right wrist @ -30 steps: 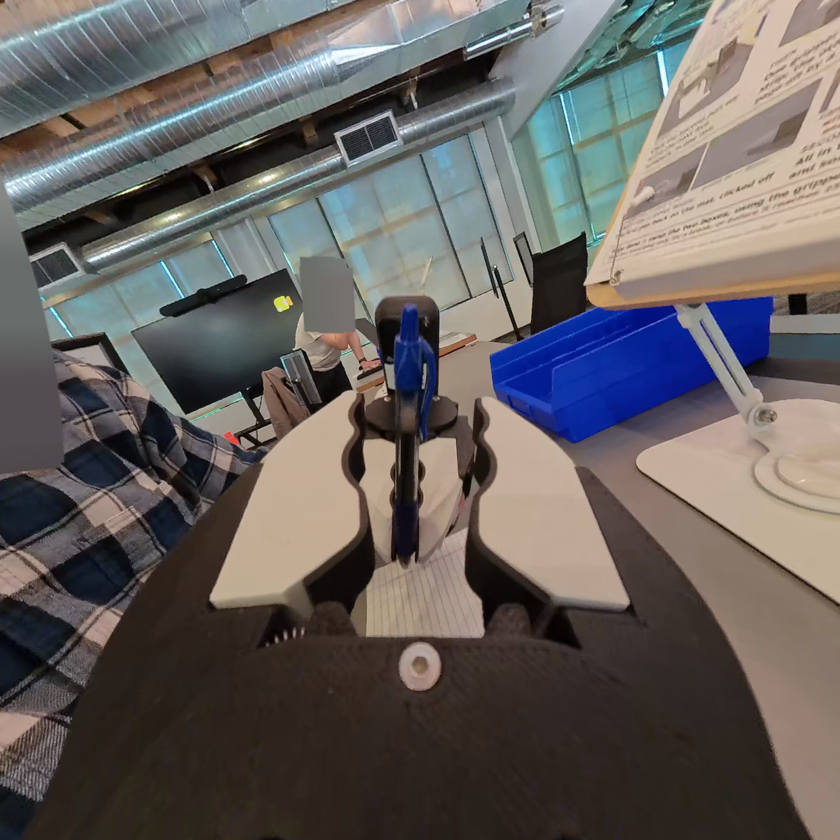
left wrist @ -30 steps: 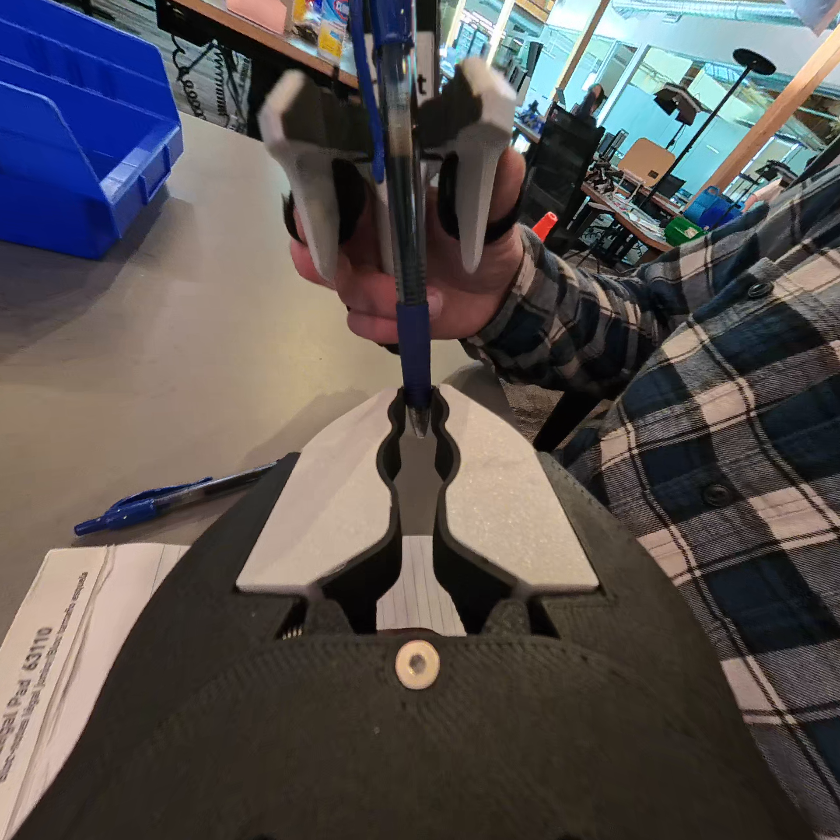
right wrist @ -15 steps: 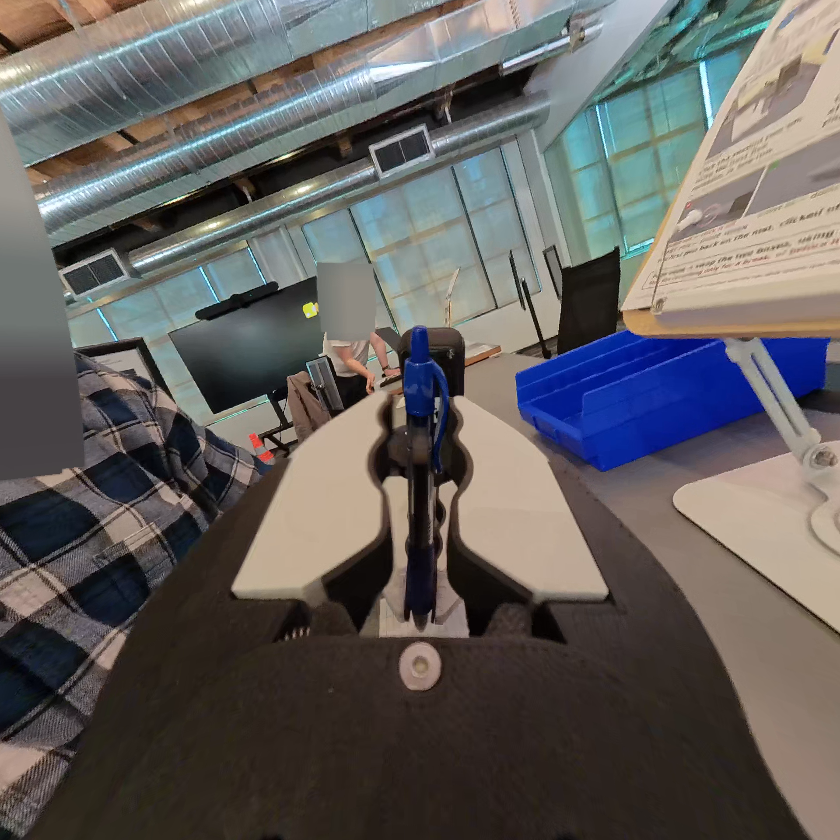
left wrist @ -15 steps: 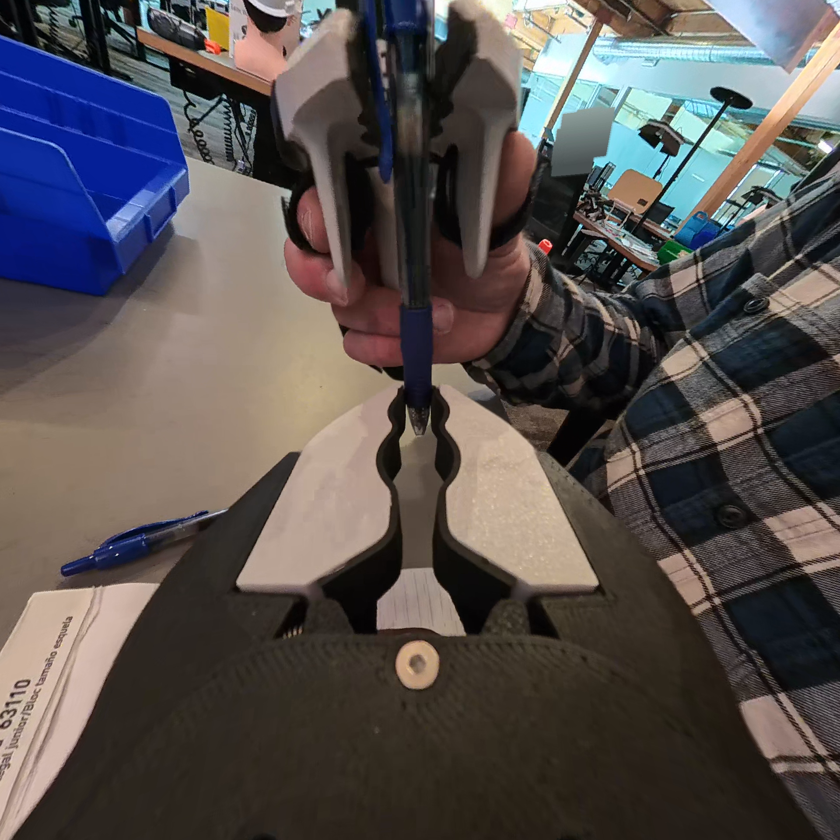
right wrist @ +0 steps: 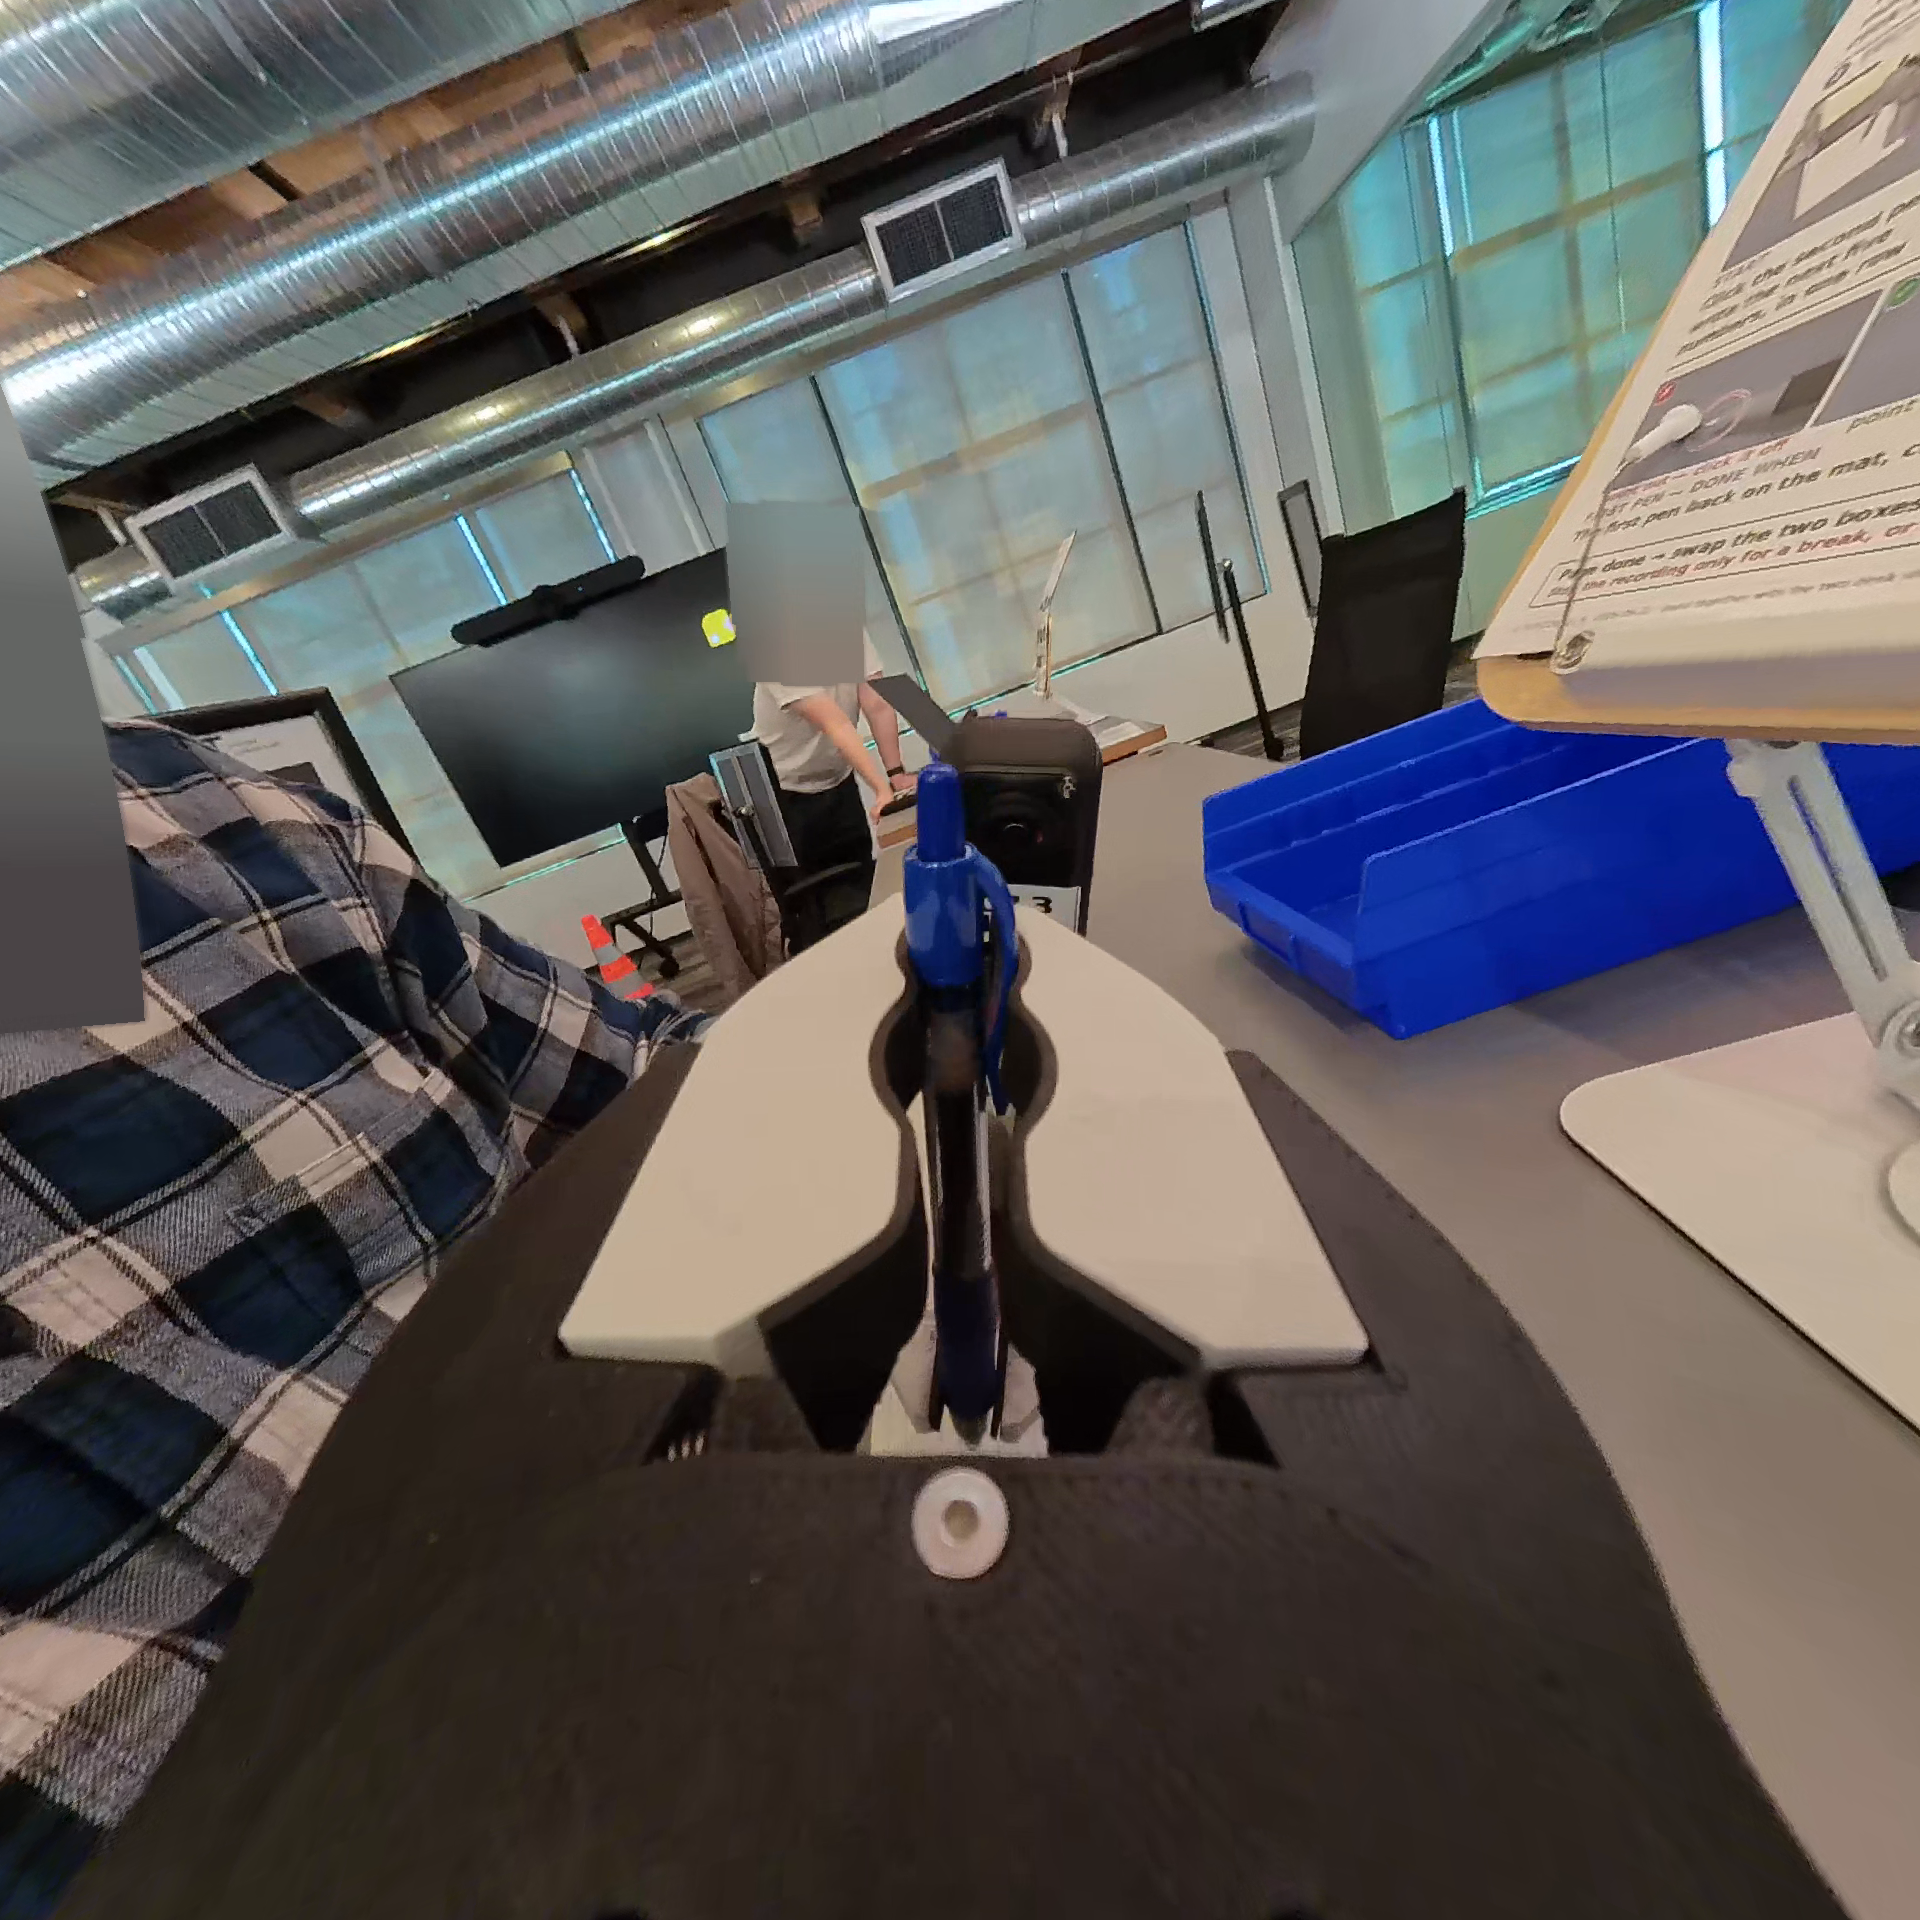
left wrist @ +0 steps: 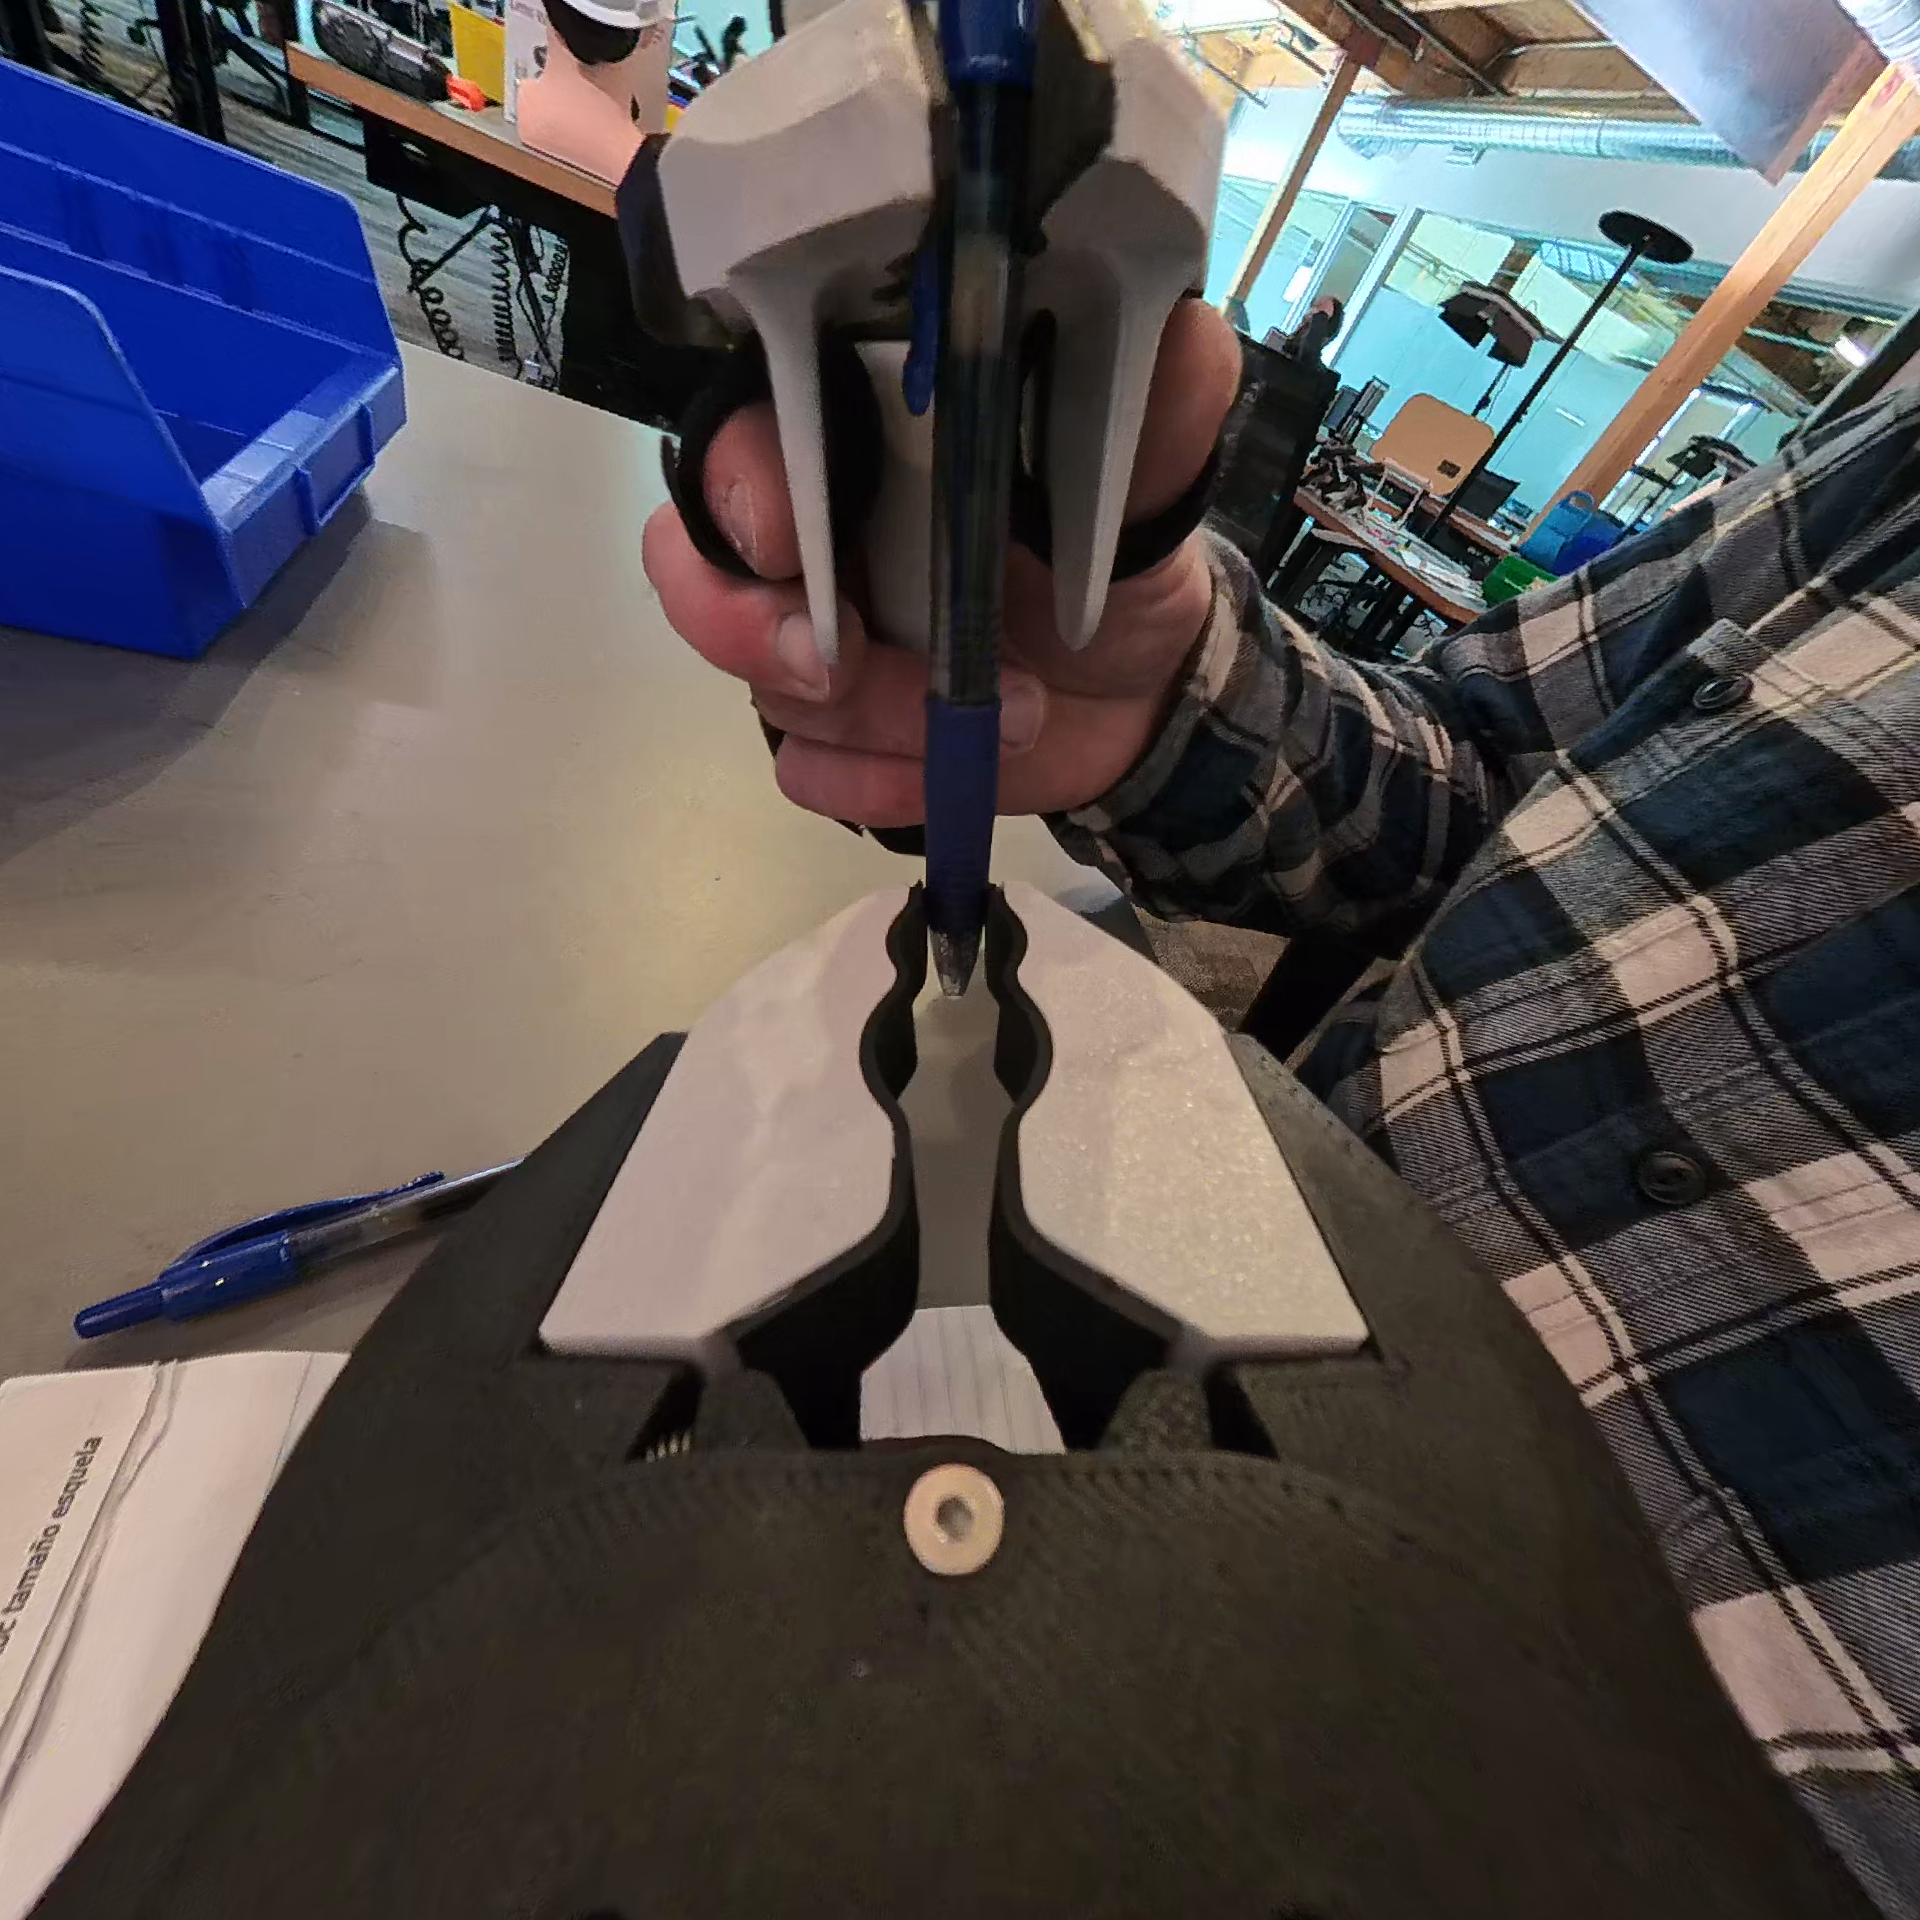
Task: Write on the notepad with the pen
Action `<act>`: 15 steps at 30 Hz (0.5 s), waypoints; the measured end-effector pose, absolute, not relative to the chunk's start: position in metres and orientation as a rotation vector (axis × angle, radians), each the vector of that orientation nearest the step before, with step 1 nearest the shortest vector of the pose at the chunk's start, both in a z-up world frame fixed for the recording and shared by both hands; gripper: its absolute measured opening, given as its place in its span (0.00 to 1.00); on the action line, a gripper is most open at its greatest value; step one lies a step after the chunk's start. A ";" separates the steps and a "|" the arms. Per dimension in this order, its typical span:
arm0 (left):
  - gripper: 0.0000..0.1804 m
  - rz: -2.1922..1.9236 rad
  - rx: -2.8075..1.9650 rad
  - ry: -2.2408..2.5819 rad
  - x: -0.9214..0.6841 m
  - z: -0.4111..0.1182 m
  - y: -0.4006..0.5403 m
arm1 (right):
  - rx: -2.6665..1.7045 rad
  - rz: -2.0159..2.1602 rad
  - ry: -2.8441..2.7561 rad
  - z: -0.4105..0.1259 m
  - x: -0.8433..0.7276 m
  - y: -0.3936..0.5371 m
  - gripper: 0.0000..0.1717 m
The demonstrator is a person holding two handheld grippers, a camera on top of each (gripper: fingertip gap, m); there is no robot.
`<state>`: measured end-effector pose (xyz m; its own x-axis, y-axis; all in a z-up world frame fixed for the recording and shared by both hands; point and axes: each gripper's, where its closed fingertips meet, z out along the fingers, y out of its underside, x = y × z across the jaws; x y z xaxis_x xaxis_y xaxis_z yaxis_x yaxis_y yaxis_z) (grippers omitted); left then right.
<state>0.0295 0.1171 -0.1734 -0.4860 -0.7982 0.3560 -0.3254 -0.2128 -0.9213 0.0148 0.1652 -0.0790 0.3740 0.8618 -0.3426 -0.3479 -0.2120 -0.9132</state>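
Left wrist view: spare pen beside notepad; blue bin beyond.

Both wrist cameras face each other closely, sharing the pen.

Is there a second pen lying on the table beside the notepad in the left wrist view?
Yes: a second blue pen lies flat on the grey table just beyond the notepad.

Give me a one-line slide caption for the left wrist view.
Both grippers grip one blue pen: left gripper near its tip, right gripper higher up; a second pen lies beside the notepad.
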 end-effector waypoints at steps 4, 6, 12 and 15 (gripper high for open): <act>0.10 -1.766 -1.319 1.635 0.030 -0.171 0.120 | -1.371 1.183 -0.507 -0.078 0.016 0.167 0.06; 0.27 -1.723 -1.337 1.587 0.030 -0.167 0.130 | -1.373 1.179 -0.487 -0.076 0.022 0.169 0.06; 0.45 -1.226 -1.156 1.552 0.017 -0.126 0.171 | -1.504 1.220 -0.443 -0.096 0.029 0.178 0.06; 0.49 -0.893 -0.924 1.650 0.018 -0.101 0.163 | -1.566 1.265 -0.455 -0.107 0.018 0.180 0.06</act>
<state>0.0183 0.1628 -0.1007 -0.2053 -0.8925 -0.4016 -0.1516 0.4344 -0.8878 0.0184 0.1803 -0.1072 0.3747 0.7863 -0.4912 -0.2940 -0.4016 -0.8673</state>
